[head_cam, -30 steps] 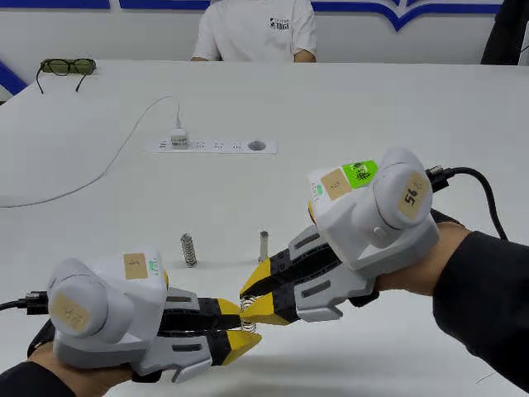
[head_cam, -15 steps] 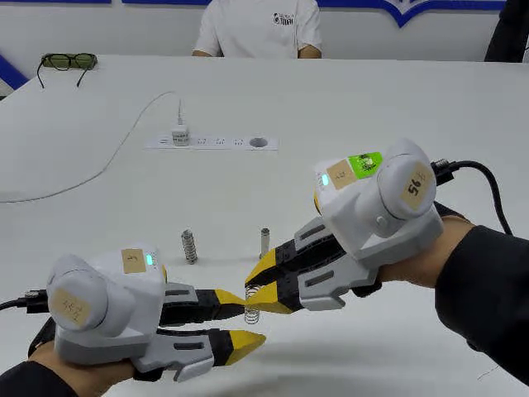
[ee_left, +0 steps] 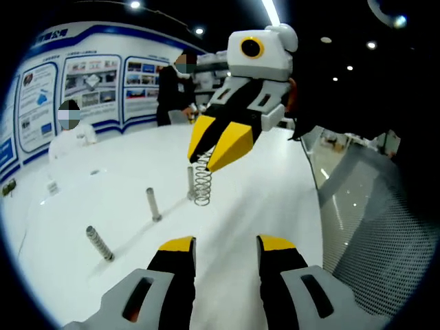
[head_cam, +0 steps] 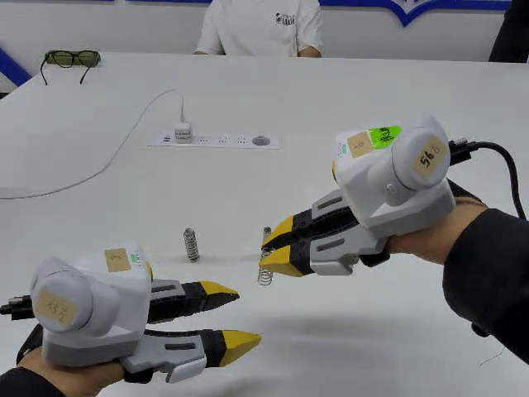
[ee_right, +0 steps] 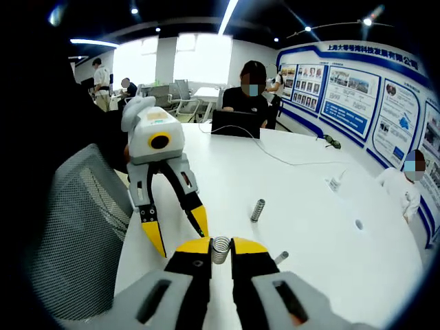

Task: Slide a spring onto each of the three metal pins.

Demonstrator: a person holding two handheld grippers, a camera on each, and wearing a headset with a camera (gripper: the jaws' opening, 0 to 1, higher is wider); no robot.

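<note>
Head view, right gripper (head_cam: 264,255) tagged "56" pinching spring (head_cam: 264,277), left gripper (head_cam: 248,315) parted, empty.

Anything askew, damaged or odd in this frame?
Nothing stands out. The right tool holds a spring by its top, undeformed. One pin already wears a spring, and a bare pin stands apart from it. The left tool is open and empty.

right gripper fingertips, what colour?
Yellow fingertips, black behind; clearest in the left gripper view.
</note>
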